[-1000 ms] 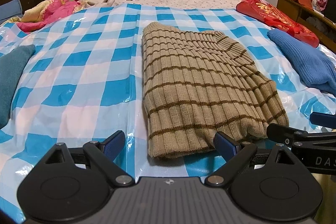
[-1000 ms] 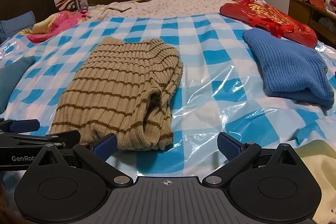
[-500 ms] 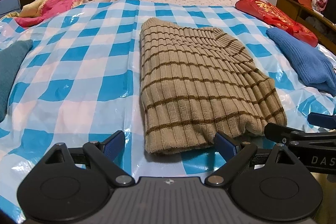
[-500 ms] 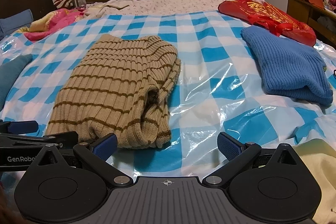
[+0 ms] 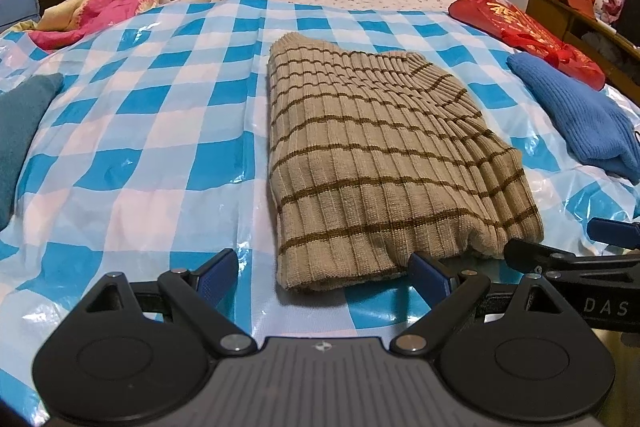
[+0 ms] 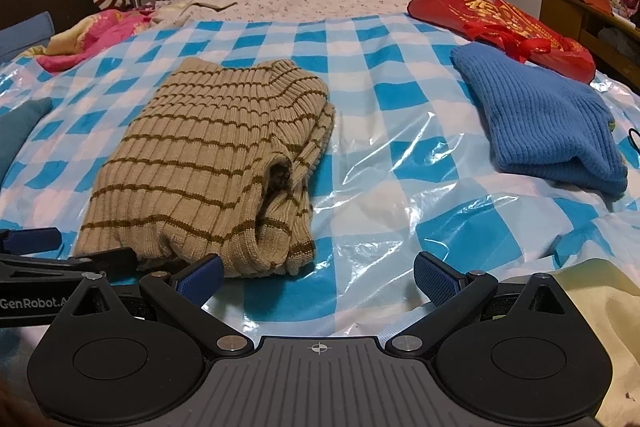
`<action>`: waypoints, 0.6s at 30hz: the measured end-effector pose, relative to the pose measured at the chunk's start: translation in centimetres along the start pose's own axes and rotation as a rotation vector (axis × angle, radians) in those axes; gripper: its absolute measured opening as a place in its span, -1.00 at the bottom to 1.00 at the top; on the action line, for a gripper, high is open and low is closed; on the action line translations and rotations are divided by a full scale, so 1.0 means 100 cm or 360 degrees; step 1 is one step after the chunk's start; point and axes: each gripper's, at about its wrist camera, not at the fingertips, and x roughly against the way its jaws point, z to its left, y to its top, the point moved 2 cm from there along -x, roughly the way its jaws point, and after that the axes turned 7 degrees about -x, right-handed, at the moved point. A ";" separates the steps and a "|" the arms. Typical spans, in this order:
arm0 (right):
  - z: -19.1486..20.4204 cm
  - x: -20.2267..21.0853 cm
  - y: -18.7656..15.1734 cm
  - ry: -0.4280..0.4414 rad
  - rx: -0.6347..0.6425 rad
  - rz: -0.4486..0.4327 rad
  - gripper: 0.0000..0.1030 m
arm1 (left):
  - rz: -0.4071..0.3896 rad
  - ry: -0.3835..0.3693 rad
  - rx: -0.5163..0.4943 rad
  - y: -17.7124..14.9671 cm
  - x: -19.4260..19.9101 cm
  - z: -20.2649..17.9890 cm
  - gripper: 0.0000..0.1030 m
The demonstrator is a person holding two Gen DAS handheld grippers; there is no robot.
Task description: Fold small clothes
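Note:
A beige knit sweater with brown stripes (image 5: 372, 151) lies folded on the blue-and-white checked plastic sheet (image 5: 152, 131); it also shows in the right wrist view as the striped sweater (image 6: 216, 163), its layered open side facing right. My left gripper (image 5: 324, 277) is open just before the sweater's near edge, nothing between its fingers. My right gripper (image 6: 318, 277) is open too, hovering over bare sheet to the right of the sweater's near corner. Each gripper's fingers reach into the other's view at the side.
A folded blue knit garment (image 6: 544, 119) lies to the right, a red bag (image 6: 500, 23) behind it. A teal cloth (image 5: 20, 131) sits at the left edge, pink bedding (image 5: 92, 11) at the back left. A wooden cabinet (image 5: 576, 27) stands on the right.
Both grippers have drifted slightly; the sweater sits a little lower and closer in both views. Both stay open, and the sweater has not moved on the sheet.

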 end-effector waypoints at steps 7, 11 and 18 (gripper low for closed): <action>0.002 -0.001 -0.001 -0.0018 0.0021 0.0004 0.96 | -0.0002 0.0000 0.0002 0.000 0.000 0.001 0.96; 0.002 -0.001 -0.001 -0.0018 0.0020 0.0005 0.96 | -0.0003 0.0003 0.0000 0.000 0.001 0.000 0.96; 0.002 -0.001 -0.002 -0.0017 0.0018 0.0010 0.96 | -0.0004 0.0010 -0.0005 0.000 0.001 0.000 0.96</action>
